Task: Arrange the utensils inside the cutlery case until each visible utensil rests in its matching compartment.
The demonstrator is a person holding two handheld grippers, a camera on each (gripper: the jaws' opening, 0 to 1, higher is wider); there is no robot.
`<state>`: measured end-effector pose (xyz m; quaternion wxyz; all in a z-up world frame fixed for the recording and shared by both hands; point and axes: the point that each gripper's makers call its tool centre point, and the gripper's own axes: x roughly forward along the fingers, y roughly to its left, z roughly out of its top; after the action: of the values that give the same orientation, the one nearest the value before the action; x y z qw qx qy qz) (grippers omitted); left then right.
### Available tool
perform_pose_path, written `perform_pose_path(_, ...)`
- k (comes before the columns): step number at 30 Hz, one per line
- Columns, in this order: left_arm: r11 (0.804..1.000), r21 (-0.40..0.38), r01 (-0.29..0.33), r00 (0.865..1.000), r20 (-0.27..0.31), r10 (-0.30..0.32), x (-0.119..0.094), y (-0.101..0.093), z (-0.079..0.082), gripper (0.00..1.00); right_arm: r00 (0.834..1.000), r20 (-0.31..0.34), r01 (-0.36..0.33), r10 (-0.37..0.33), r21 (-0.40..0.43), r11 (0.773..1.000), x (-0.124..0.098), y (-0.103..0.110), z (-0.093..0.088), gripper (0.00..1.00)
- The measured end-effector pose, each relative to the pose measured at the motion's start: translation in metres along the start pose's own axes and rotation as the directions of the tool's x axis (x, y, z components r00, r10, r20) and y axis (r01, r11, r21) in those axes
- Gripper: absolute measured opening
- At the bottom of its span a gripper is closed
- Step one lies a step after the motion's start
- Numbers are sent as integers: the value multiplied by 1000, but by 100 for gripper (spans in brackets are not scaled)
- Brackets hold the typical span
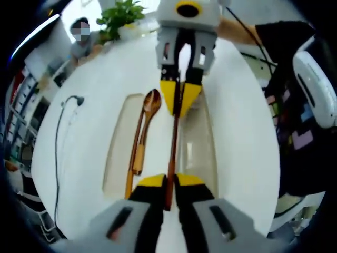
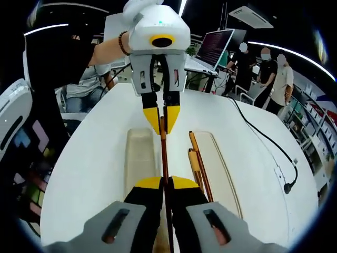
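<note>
On the white bench, my left gripper clamps one end of a wooden stick above the cutlery case holding a wooden spoon, while in the right gripper view my right gripper clamps its other end.

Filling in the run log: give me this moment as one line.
left gripper: shut on chopstick | right gripper: shut on chopstick's other end | wooden spoon: in cutlery case | table

Case: pale cutlery case, long compartments, flat on table.
Spoon: wooden spoon, lying in a compartment.
Stick: brown wooden chopstick, lengthwise over case.
</note>
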<state>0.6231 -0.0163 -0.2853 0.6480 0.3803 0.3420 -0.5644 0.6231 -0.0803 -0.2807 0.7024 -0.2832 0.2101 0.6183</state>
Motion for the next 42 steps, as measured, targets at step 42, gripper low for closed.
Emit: perform_pose_path(42,988,-51,144,989,-30,-146,28,-41,-19,6,989,-13,-141,146,190,972,22,37,-31,1)
